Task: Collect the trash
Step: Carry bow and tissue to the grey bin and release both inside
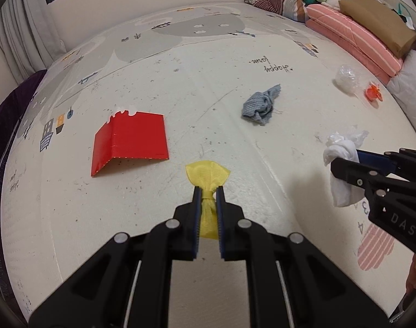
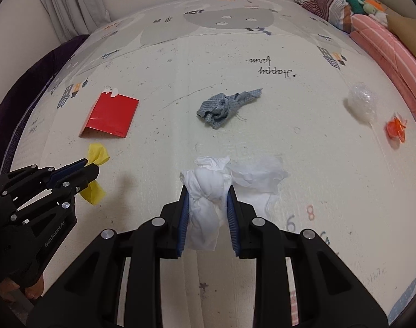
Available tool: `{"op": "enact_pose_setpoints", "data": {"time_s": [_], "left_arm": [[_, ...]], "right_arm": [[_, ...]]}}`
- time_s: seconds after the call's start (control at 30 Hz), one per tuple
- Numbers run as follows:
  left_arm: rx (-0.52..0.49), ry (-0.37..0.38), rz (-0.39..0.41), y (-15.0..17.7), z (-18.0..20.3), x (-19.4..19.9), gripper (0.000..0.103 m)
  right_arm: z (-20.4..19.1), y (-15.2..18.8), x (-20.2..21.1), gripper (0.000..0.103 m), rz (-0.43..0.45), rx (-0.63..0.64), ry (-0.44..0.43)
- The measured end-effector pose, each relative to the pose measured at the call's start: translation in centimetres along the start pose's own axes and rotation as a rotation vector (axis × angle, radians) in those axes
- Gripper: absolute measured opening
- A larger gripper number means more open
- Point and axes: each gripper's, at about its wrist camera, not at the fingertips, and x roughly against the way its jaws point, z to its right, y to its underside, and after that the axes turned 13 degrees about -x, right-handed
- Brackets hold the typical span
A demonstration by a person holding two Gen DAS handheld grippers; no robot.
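Left gripper (image 1: 208, 191) jaws nearly closed, pinching the yellow ribbon bow (image 1: 207, 176) at its knot, fingers pointing forward, low over the printed floor mat (image 1: 208, 82). Right gripper (image 2: 206, 191) alongside on the right, jaws partly closed around a white crumpled cloth wad (image 2: 208, 183). Beyond on the mat: red folded card (image 1: 131, 142) ahead-left, grey-blue crumpled rag (image 1: 259, 105) centre, clear plastic wad (image 1: 347, 80) and orange plastic scrap (image 1: 373, 93) far right, near the pink striped bedding (image 1: 352, 32).

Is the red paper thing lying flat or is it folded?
Folded. The red paper has a crease along one side, and a narrow flap bends down from it to the mat in both views.
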Motion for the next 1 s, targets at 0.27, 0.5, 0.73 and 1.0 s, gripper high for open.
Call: {"op": "enact_pose_setpoints", "data": {"time_s": [0.27, 0.5, 0.73, 1.0], "left_arm": [[-0.116, 0.057, 0.011, -0.6, 8.2, 2.9, 0.011], [-0.225, 0.103, 0.049, -1.4, 17.5, 6.7, 0.011], [-0.335, 0.212, 0.074, -1.3, 29.6, 10.3, 0.011], [-0.521, 0.360, 0.098, 0.3, 43.6, 13.5, 0.011]], "right_arm": [[7.2, 3.5, 5.9, 0.024, 0.045, -0.131, 0.044], [15.7, 8.2, 12.5, 0.024, 0.086, -0.244, 0.090], [26.1, 15.3, 20.5, 0.025, 0.119, -0.381, 0.193], [37.6, 25.0, 27.6, 0.025, 0.131, -0.588, 0.339]]}}
